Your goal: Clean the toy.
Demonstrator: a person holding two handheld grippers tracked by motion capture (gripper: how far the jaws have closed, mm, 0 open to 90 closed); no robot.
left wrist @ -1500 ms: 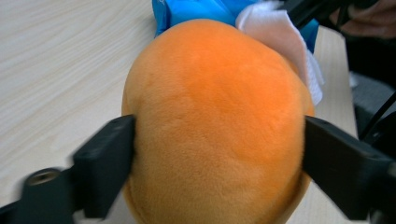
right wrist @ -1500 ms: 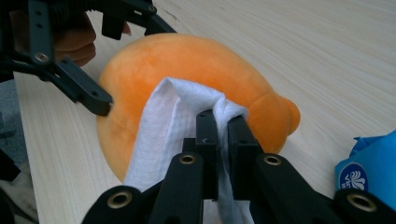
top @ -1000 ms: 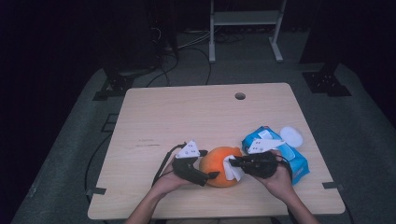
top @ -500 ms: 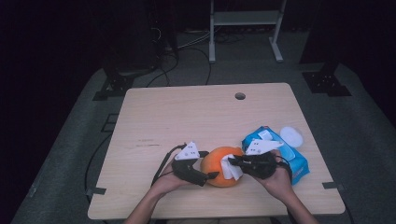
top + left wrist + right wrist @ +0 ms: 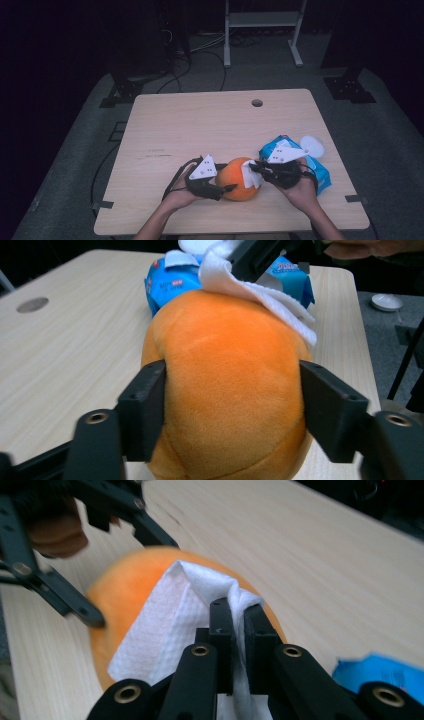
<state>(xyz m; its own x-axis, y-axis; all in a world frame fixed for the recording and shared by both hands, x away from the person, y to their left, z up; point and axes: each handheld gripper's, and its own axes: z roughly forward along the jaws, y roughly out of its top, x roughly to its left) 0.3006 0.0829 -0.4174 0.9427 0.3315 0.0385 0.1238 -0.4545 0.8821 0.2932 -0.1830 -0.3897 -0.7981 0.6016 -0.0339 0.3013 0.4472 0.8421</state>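
You are closing your left claw (image 5: pixel 227 405) around the round orange plush ball (image 5: pixel 240 178) near the desk's (image 5: pixel 200 125) front edge, its jaws having just been drawing in and now bracketing the ball's flanks, pads touching the plush. Your right claw (image 5: pixel 239 625) is pinching a white paper wipe (image 5: pixel 165 625) tight, draped over the ball's top on the side facing that claw, so the wiping hand is nearer. The blue wipe packet (image 5: pixel 320 170) is lying just beyond, toward the right edge, blocking nothing.

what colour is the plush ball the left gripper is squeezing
Orange plush ball; clearest in the left gripper view.
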